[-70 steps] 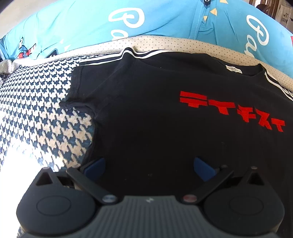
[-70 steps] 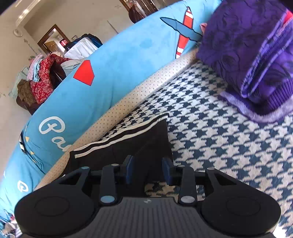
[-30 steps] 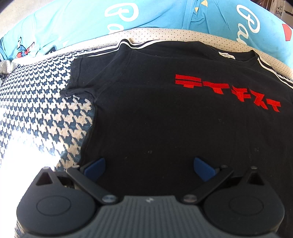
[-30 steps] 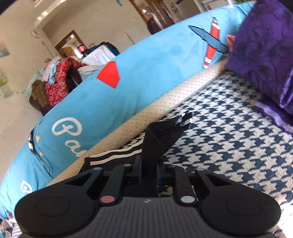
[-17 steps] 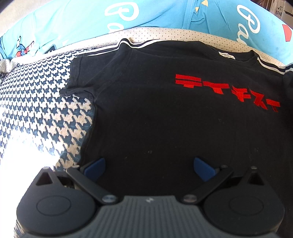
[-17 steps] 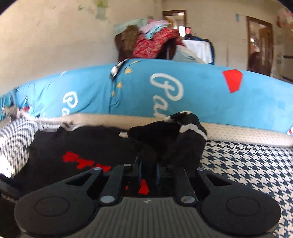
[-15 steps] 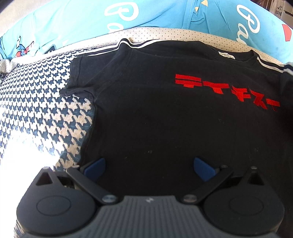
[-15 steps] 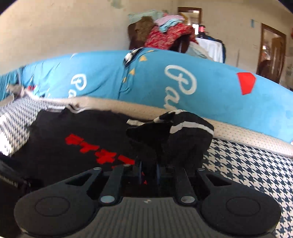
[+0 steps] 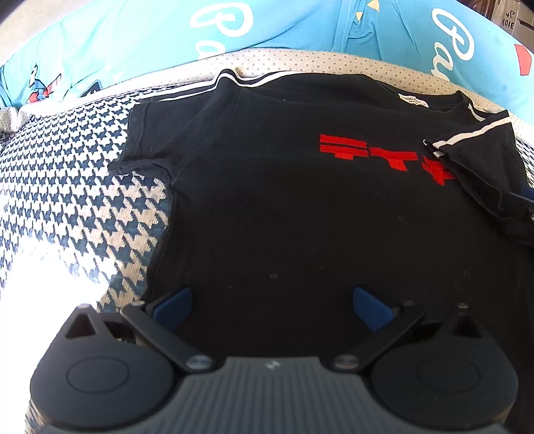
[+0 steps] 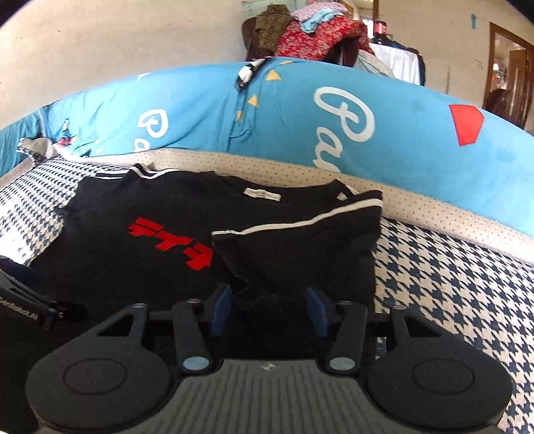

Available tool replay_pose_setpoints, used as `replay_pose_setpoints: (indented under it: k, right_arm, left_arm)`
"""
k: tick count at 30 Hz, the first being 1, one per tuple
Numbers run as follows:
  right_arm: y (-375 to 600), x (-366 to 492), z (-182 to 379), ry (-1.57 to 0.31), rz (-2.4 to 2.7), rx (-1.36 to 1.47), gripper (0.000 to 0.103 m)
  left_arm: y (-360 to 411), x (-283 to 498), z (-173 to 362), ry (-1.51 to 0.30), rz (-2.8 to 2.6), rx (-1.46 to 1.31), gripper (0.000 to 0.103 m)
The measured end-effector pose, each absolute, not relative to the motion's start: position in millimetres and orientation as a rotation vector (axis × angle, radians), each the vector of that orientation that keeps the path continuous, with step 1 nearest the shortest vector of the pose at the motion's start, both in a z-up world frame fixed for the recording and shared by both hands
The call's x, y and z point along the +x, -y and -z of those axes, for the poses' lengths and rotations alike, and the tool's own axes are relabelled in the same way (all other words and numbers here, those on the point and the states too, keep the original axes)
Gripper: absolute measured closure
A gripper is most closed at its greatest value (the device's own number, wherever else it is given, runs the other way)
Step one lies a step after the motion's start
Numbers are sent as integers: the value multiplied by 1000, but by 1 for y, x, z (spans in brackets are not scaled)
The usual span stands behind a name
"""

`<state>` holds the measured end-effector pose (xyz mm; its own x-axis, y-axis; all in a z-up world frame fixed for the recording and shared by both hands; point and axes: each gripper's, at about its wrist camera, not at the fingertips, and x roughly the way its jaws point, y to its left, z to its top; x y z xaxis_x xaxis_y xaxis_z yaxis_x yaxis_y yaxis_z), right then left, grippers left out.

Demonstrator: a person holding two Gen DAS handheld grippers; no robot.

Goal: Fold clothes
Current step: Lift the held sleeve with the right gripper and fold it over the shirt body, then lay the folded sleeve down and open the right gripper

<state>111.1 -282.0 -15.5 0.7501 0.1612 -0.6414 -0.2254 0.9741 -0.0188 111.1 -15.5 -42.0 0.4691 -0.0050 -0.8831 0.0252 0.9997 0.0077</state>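
**One sleeve folded in, one still to go on the black T-shirt**

One black T-shirt (image 9: 267, 200) with red lettering (image 9: 367, 152) lies face up on a houndstooth bed cover (image 9: 66, 200), its collar toward a blue bolster (image 9: 283, 26) at the far edge. The right sleeve (image 10: 300, 240), marked by a white stripe, is turned in over the chest and hides the end of the print. The right tool (image 10: 268, 310) sits low behind that sleeve with its jaws opening; the sleeve's hem lies between the blue pads (image 10: 222, 308) but they no longer press on it. The left tool (image 9: 272, 305) hangs over the shirt's lower body with its jaws spread wide and nothing between them.

The step in hand appears to be the release of the first sleeve fold. To do it well, the right tool should likely let the jaws clear the cloth fully before drawing back, and pull away low and straight so the hem is not dragged off the chest. The fold line wants to run parallel to the side seam. The left sleeve (image 9: 150, 133) lies flat and outspread on the cover; its outer hem looks the natural next grasp for the left tool, mirrored to match.
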Motion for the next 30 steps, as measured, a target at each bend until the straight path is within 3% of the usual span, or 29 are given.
replay_pose_setpoints:
  k: [9,22,30]
  right_arm:
    - [336,122,26,-770,45,129,53]
    - [308,123,10,-616,-102,139,53]
    - [296,138,27,-688,-75,131,55]
  left_arm:
    - [16,111,42,-1085,18,19,0]
    - [19,108,43,-1069,12,26,0]
    - [18,107,43,-1065,18,24,0]
